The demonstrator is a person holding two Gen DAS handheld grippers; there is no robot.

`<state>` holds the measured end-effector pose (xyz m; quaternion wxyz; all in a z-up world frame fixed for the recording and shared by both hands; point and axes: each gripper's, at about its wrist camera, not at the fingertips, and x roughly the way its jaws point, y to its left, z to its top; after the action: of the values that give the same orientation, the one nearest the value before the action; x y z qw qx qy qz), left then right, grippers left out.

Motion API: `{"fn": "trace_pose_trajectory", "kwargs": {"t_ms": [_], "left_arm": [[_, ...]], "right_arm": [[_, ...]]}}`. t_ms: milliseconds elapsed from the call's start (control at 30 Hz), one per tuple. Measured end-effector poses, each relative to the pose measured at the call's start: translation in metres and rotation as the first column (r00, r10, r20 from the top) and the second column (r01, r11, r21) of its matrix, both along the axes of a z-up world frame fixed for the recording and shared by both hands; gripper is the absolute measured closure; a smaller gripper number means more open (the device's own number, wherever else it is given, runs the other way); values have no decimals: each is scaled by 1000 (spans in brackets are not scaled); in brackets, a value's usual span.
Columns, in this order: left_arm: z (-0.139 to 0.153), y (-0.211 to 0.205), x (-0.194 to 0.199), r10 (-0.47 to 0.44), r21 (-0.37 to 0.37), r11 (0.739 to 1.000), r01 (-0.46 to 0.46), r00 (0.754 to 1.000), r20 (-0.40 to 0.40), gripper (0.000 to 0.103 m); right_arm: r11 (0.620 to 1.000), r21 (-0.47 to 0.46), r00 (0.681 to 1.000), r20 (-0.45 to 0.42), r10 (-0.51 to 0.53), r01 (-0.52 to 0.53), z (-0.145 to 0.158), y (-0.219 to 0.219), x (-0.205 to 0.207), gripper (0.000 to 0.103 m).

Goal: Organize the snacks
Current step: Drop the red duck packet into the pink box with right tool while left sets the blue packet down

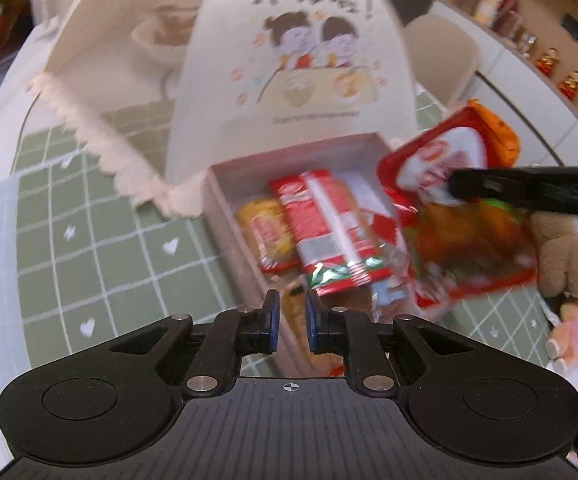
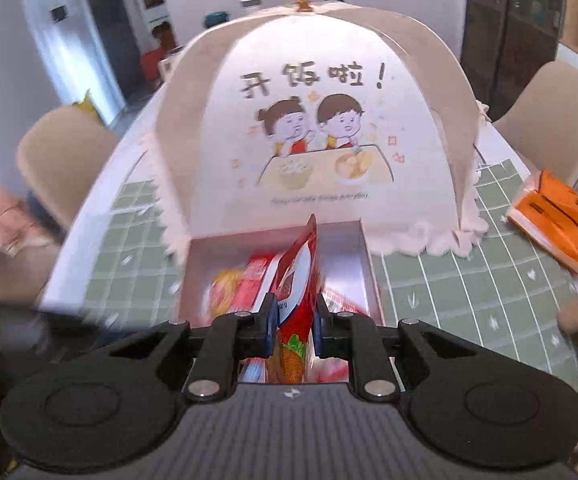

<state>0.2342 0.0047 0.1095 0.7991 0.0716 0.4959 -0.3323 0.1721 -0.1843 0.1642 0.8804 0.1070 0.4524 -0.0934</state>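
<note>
Left gripper (image 1: 292, 322) at lower centre of its view, tilted steeply down over the near edge of the pale box (image 1: 225, 200), fingers drawn close together with only a narrow gap and nothing between the blue pads (image 1: 273, 320). Right gripper (image 2: 296, 322) at lower centre of the right wrist view, also pitched steeply down above the box (image 2: 363, 248), pads clamped on a red snack bag (image 2: 301, 280) standing edge-on between them, its top corner rising toward the middle of the frame. Same bag (image 1: 461, 216) seen broadside in the right half of the left wrist view, hanging over the box's right side, blurred, pinched near its upper edge by a black finger (image 1: 485, 186) reaching in from the right edge. Inside the box, toward frame centre: a long red-and-white packet (image 1: 329, 232) lying diagonally, a yellow-and-red packet (image 1: 265, 236) to its left. Box resting on a green grid tablecloth (image 1: 89, 248), its far end touching a domed food cover (image 2: 313, 120) printed with two cartoon children. Orange packet (image 2: 557, 220) on the cloth at right of the right wrist view, well apart from the box. Brown plush toy (image 1: 561, 256) at the right edge of the left wrist view.
</note>
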Motion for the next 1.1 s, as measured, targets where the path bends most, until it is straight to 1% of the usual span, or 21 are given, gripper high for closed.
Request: {"fn": "trace_pose_trajectory", "kwargs": {"t_ms": [67, 100, 133, 167, 233, 267, 333, 467, 533, 600, 633, 667, 700, 733, 800, 867, 900, 967, 1000, 1033, 1100], "left_arm": [[-8, 1, 0, 19, 29, 999, -18, 1000, -6, 87], [-13, 1, 1, 27, 42, 999, -27, 1000, -10, 84], [-16, 2, 2, 37, 30, 999, -37, 999, -12, 81], [-19, 2, 3, 51, 32, 998, -50, 999, -16, 77], [-27, -5, 5, 52, 37, 998, -50, 998, -32, 80], [-32, -11, 4, 38, 37, 999, -36, 999, -39, 77], [-41, -27, -1, 13, 57, 998, -12, 1000, -24, 77], [-53, -59, -5, -47, 11, 999, 47, 999, -28, 77], [-55, -72, -7, -80, 21, 997, 80, 997, -16, 77], [-52, -78, -11, -105, 51, 993, 105, 994, 8, 77], [-49, -76, -14, -116, 70, 991, 114, 993, 28, 77], [-46, -73, -16, -120, 84, 990, 116, 992, 41, 71], [-45, -65, -20, -127, 79, 989, 123, 991, 42, 65], [-44, -55, -23, -133, 60, 990, 131, 991, 30, 62], [-40, -37, -26, -133, 23, 991, 133, 991, 4, 60], [-36, -17, -31, -119, 31, 992, 118, 993, 14, 70], [-33, -5, -33, -113, 40, 993, 111, 993, 32, 71], [-30, 20, -34, -100, 14, 995, 100, 994, 32, 71], [-31, 30, -32, -99, 24, 995, 98, 995, 28, 71], [-35, 40, -30, -110, 61, 992, 108, 993, 31, 71], [-46, 52, -27, -154, 110, 982, 152, 988, 16, 71]], "right_arm": [[1000, -9, 998, -57, -28, 28, -32, -9, 20, 86], [999, -12, 997, -67, -44, 43, -43, -14, 24, 85], [999, -12, 997, -61, -51, 51, -48, -18, 25, 84], [998, -12, 997, -61, -57, 56, -51, -23, 26, 83], [996, -38, 994, -82, -77, 74, -56, -35, 21, 84], [997, -27, 993, -92, -70, 68, -58, -41, 17, 87], [997, -10, 993, -90, -83, 82, -61, -56, 6, 89], [983, -86, 979, -109, -173, 164, -62, -76, -15, 87], [978, -120, 974, -135, -184, 168, -61, -82, -23, 86], [983, -117, 973, -166, -162, 143, -59, -85, -29, 84], [986, -107, 971, -186, -149, 131, -59, -85, -30, 83], [987, -105, 970, -201, -140, 120, -58, -84, -31, 80], [988, -115, 968, -217, -127, 104, -58, -79, -31, 74], [988, -130, 968, -225, -113, 85, -56, -72, -32, 70], [984, -174, 972, -226, -64, 24, -53, -50, -30, 52], [977, -212, 977, -210, -19, -27, -47, -30, -35, 50], [973, -225, 979, -203, -2, -45, -44, -19, -38, 49], [970, -235, 981, -194, 16, -62, -38, 0, -44, 49], [972, -223, 981, -191, 25, -68, -34, 11, -48, 49], [976, -207, 981, -192, 32, -72, -31, 20, -53, 49], [980, -189, 979, -201, 27, -66, -27, 37, -61, 49]]}}
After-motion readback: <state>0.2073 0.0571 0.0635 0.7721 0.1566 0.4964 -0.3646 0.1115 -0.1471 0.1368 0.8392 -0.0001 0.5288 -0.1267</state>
